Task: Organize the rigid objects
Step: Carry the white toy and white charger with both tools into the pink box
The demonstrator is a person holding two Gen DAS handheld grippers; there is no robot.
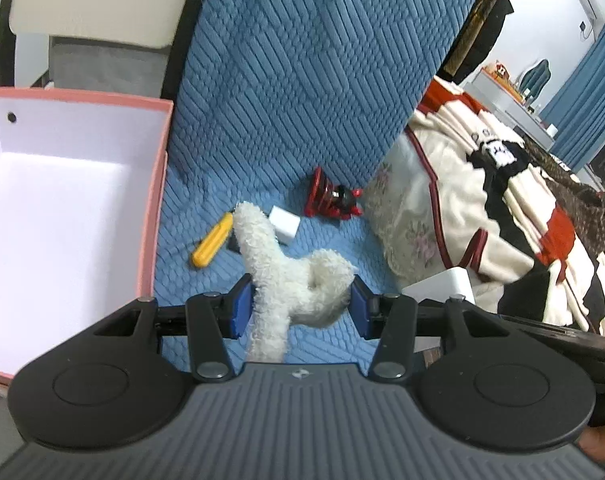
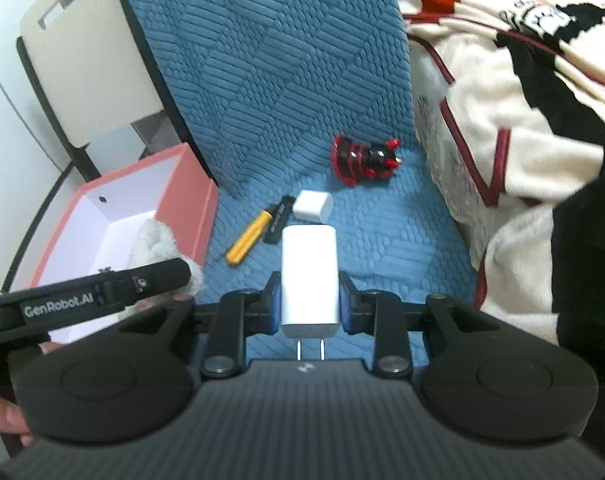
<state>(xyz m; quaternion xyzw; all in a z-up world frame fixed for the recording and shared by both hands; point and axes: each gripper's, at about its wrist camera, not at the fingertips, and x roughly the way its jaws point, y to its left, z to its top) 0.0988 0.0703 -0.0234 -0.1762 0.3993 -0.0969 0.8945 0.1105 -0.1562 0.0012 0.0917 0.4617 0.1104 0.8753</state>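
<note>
My left gripper [image 1: 300, 308] is shut on a fluffy white plush toy [image 1: 290, 276] and holds it above the blue cushion, right of the open pink box [image 1: 158, 184]. My right gripper [image 2: 309, 304] is shut on a white charger plug [image 2: 308, 280], its prongs pointing back at the camera. On the cushion lie a yellow utility knife [image 2: 248, 240], a small white cube adapter [image 2: 312, 206], a black stick [image 2: 278, 220] and a red-and-black toy [image 2: 362, 158]. In the right wrist view the left gripper and plush [image 2: 154, 244] hang over the pink box [image 2: 190, 196].
The blue quilted cushion [image 1: 302, 80] covers a seat and its backrest. A cream, red and black blanket [image 1: 482, 200] is heaped on the right. The pink box has a white inside with nothing visible in it. A white chair [image 2: 82, 60] stands behind the box.
</note>
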